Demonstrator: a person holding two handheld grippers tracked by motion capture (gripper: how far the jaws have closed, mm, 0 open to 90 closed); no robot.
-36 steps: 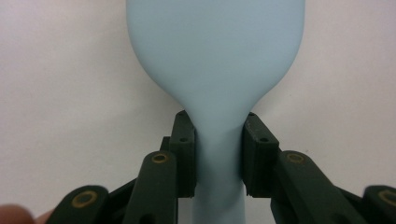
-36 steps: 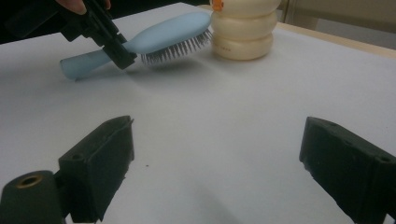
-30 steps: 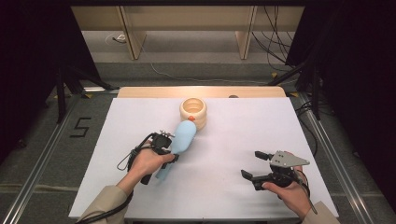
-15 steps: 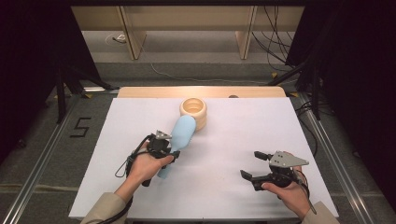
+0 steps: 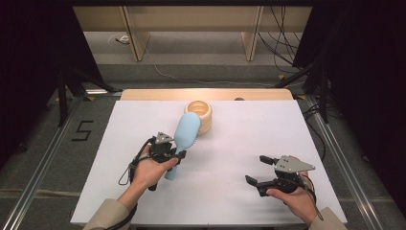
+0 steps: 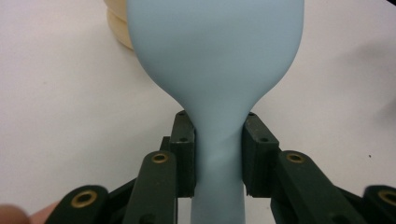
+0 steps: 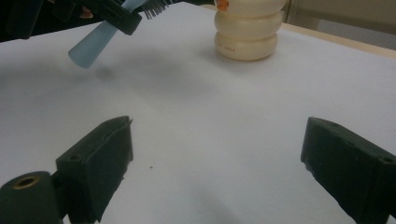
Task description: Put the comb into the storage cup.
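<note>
the light blue hairbrush (image 5: 183,136) is clamped at its neck by the left claw (image 5: 165,149) and held above the white worktop (image 5: 230,143), its head beside the cream ringed holder (image 5: 200,115). the right claw (image 5: 261,172) is spread wide, nothing gripped.

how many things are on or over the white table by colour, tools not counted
light blue: 1, the hairbrush, clamped at its neck in the left tool
cream: 1, the ribbed round holder at the table's far edge
total: 2
</note>
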